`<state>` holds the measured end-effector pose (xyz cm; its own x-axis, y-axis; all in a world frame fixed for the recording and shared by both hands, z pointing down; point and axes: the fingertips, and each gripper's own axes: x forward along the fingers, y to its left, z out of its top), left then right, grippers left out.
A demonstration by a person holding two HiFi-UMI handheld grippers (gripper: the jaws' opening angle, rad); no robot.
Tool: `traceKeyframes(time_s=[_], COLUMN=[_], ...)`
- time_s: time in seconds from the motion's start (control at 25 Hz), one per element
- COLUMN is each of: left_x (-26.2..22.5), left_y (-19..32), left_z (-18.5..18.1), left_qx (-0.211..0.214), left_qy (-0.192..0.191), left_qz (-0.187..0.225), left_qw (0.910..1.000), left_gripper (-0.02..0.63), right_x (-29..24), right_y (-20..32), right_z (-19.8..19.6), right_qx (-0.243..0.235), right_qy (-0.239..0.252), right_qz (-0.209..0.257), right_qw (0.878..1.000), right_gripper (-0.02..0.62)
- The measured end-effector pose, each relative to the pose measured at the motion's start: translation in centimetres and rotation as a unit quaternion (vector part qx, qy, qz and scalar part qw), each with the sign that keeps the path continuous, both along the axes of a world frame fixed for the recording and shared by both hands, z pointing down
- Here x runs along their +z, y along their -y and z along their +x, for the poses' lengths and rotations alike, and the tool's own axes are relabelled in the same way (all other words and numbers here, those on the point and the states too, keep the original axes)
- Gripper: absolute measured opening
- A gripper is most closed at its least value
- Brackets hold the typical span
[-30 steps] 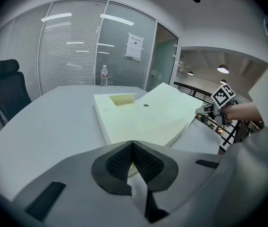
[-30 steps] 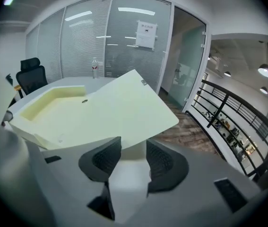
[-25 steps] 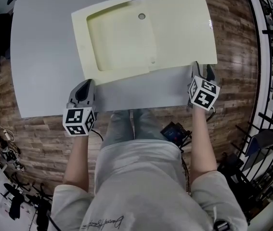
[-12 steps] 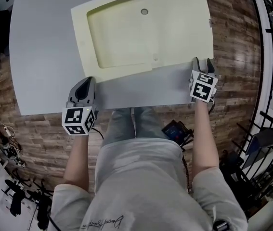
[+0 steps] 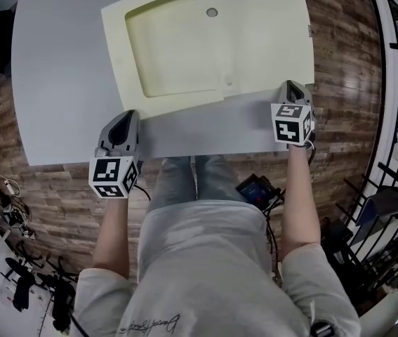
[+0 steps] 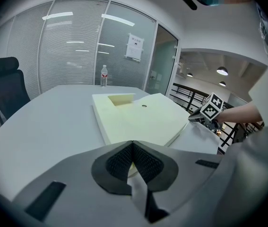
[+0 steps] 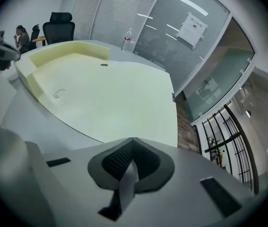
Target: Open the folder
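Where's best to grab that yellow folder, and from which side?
Probably the thin near-right corner of the folder, from the person's side: the flap there seems to reach the edge of the table, so jaws could pinch it. The right gripper sits there, jaws just closed; nothing shows between them.

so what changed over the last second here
The right gripper rolled and moved in to the near right corner of the folder. Its jaws have just been closing and now stand together, with no cover visibly between them. The left gripper stayed shut by the near left corner, and the folder stayed flat on the table.
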<state>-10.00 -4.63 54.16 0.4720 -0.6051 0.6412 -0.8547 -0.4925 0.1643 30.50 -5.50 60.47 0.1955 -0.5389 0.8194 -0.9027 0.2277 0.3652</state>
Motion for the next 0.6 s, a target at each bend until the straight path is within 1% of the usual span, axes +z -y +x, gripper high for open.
traceKeyframes(time_s=[0.08, 0.16, 0.28, 0.36, 0.44, 0.6], left_x=[-0.1, -0.1, -0.1, -0.2, -0.2, -0.1], left_y=[0.0, 0.0, 0.0, 0.0, 0.1, 0.3], left_z=[0.0, 0.0, 0.0, 0.0, 0.0, 0.0], left_qx=[0.002, -0.001, -0.008, -0.010, -0.012, -0.015], left_qy=[0.001, 0.000, -0.004, -0.005, -0.007, -0.011], left_qz=[-0.001, -0.004, -0.005, -0.004, -0.002, -0.004], left_qw=[1.0000, 1.0000, 1.0000, 0.9999, 0.9999, 0.9998], left_gripper=[0.009, 0.009, 0.009, 0.009, 0.009, 0.009], right_x=[-0.1, 0.1, 0.2, 0.1, 0.3, 0.3], right_y=[0.1, 0.1, 0.1, 0.2, 0.2, 0.4], right_z=[0.1, 0.6, 1.2, 1.4, 1.3, 1.3], right_qx=[0.006, 0.019, 0.054, 0.070, 0.068, 0.070], right_qy=[0.027, 0.067, 0.147, 0.183, 0.196, 0.196], right_qz=[-0.005, -0.016, -0.038, -0.047, -0.047, -0.037], right_qw=[1.000, 0.997, 0.987, 0.980, 0.977, 0.977], right_gripper=[0.023, 0.023, 0.023, 0.023, 0.023, 0.023])
